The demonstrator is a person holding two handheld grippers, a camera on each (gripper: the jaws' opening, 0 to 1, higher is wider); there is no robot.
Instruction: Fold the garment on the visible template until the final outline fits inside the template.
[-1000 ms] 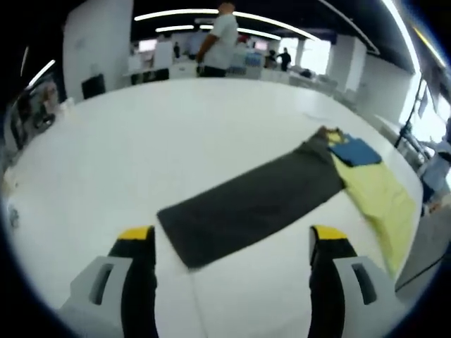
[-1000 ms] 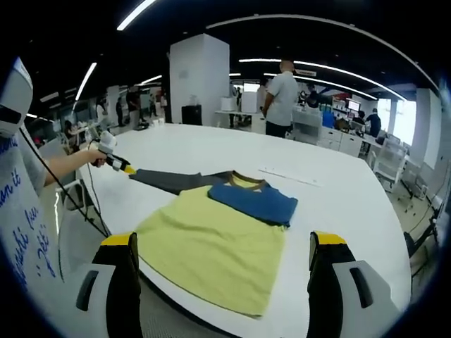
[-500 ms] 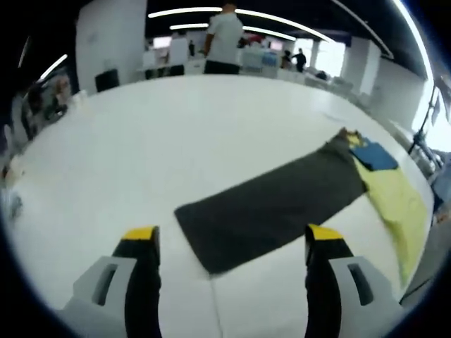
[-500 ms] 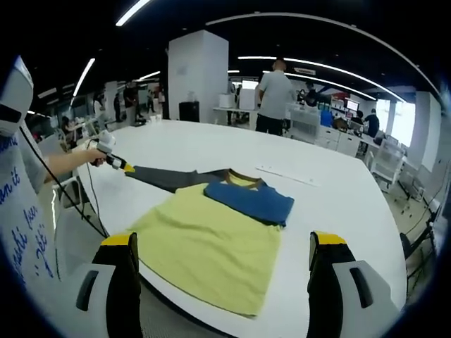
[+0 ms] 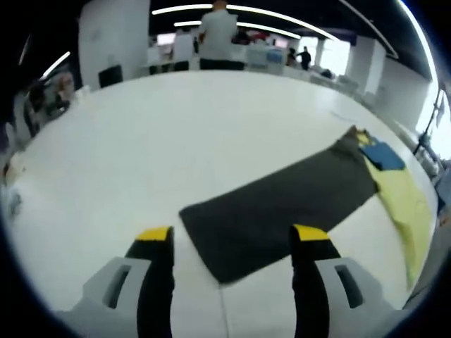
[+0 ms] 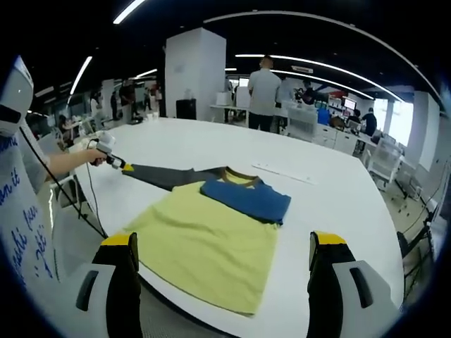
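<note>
A shirt lies flat on the white table (image 5: 141, 127). Its yellow body (image 6: 208, 243) has a blue sleeve (image 6: 246, 199) folded over it, and a long dark grey sleeve (image 5: 282, 204) stretches out sideways. In the left gripper view the end of that sleeve lies between the open jaws of my left gripper (image 5: 232, 236), just in front of the tips, with the yellow body (image 5: 405, 211) far right. In the right gripper view my right gripper (image 6: 223, 239) stands open over the near edge of the yellow body. There the left gripper (image 6: 116, 160), held in a hand, sits at the tip of the grey sleeve (image 6: 173, 177).
The table (image 6: 338, 204) runs wide and bare beyond the shirt, and its near edge curves below the yellow hem. A person (image 6: 264, 91) stands at the far side among desks. A sleeve and cable (image 6: 42, 204) hang at the left.
The left gripper view has moved closer to the end of the grey sleeve, and its jaws have narrowed a little. The right gripper view has hardly shifted.
</note>
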